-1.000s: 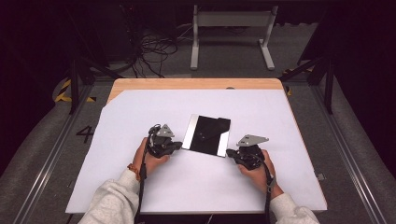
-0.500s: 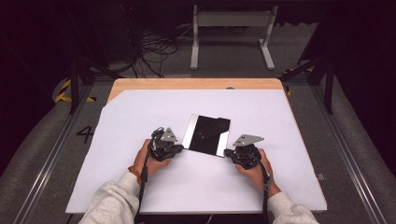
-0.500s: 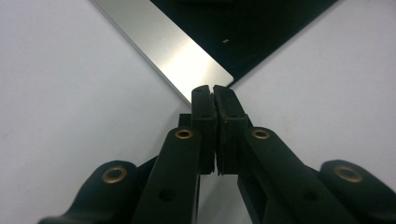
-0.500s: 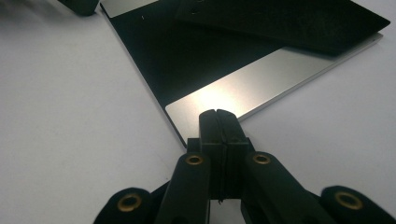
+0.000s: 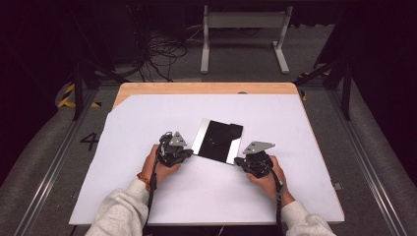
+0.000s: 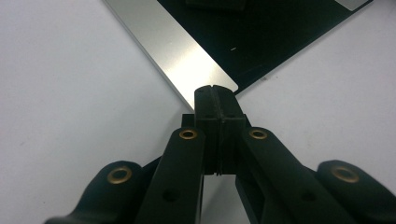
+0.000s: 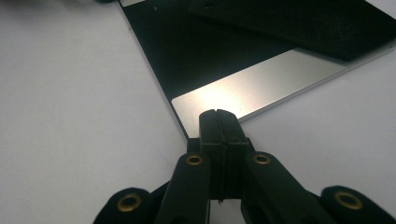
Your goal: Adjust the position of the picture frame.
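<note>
A flat black plate (image 5: 220,140) with silver strips along two edges lies tilted on the white table top (image 5: 123,128). My left gripper (image 5: 188,152) is shut, its tips at the plate's near left corner. In the left gripper view the closed left gripper (image 6: 215,89) sits right at the corner of the silver strip (image 6: 182,51). My right gripper (image 5: 239,160) is shut too, at the plate's near right corner. The right gripper view has the right gripper (image 7: 217,113) at the end of the other silver strip (image 7: 266,86). Nothing is held between either pair of jaws.
A wooden board (image 5: 206,88) shows along the far edge of the table top. Beyond it stand a metal stand (image 5: 243,29) and loose cables (image 5: 157,54) on the floor. Rails (image 5: 364,162) run along both sides.
My right gripper has edged a little left toward the plate's corner. The left gripper and the plate have stayed where they were.
</note>
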`<action>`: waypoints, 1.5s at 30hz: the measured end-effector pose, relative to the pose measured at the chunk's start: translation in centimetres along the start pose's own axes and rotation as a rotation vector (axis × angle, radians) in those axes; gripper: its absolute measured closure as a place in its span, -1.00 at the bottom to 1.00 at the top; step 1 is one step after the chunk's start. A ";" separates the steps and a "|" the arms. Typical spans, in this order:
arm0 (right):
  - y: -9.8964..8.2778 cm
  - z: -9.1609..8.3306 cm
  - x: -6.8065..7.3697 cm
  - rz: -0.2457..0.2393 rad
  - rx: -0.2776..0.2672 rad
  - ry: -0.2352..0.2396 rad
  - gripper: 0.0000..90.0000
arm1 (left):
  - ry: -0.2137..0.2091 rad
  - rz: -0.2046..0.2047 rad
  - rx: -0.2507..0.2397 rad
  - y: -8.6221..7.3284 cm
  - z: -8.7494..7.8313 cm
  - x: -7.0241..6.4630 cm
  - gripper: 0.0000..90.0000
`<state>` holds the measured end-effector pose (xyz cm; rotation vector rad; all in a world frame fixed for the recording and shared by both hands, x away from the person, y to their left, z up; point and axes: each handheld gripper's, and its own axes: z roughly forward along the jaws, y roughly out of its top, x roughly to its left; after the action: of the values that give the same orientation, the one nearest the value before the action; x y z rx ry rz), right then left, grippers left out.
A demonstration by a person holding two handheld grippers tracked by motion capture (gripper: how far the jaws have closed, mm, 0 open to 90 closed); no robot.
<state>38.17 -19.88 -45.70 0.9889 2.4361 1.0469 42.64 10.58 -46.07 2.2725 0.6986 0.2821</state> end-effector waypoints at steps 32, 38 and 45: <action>1.4 1.6 0.5 -0.028 0.000 0.061 1.00 | 0.006 -0.034 -0.019 1.2 1.3 1.6 0.99; 1.6 1.7 0.4 -0.026 0.003 0.073 1.00 | 0.016 -0.036 -0.025 1.2 1.4 1.8 0.99; 1.7 1.8 0.2 -0.036 0.004 0.091 1.00 | 0.008 -0.060 -0.027 1.2 1.5 2.0 0.98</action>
<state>39.78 -17.98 -45.65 0.9139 2.5199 1.0984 45.38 10.11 -46.26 2.2216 0.7615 0.2706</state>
